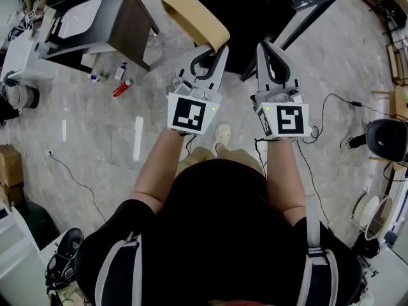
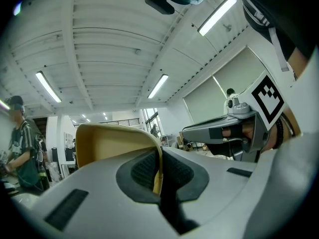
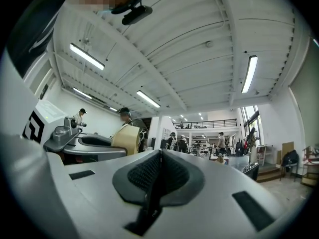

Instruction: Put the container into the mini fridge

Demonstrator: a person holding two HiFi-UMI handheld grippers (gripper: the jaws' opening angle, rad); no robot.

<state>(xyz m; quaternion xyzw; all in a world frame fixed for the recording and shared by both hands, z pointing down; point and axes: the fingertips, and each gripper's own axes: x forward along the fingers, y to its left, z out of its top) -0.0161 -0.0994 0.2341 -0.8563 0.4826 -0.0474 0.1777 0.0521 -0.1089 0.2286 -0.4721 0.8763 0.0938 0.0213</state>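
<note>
While I watch through the head view, the container (image 1: 194, 16) shows as a plain tan tub with a thin wall and a softly rounded rim. It is held out ahead of the body, up off the pale marble floor (image 1: 95, 139). My left gripper (image 2: 160, 156) has it by one wall: the jaws are clamped on the thin tan edge, with a dark ribbed pad (image 2: 142, 169) pressed against each face of it. Seen from that gripper, the tub rises to the left of the jaws with its hollow turned toward the camera. I see only smooth, bare tan inside it, though its bottom is out of sight. My right gripper (image 3: 160, 158) is level with the left one and just beside it. Its two ribbed pads are closed flat against each other with nothing between them, and it does not touch the tub. Off to the left stands a dark table (image 1: 131, 14), and a small red bottle (image 1: 122, 88) lies on the floor near its leg.
</note>
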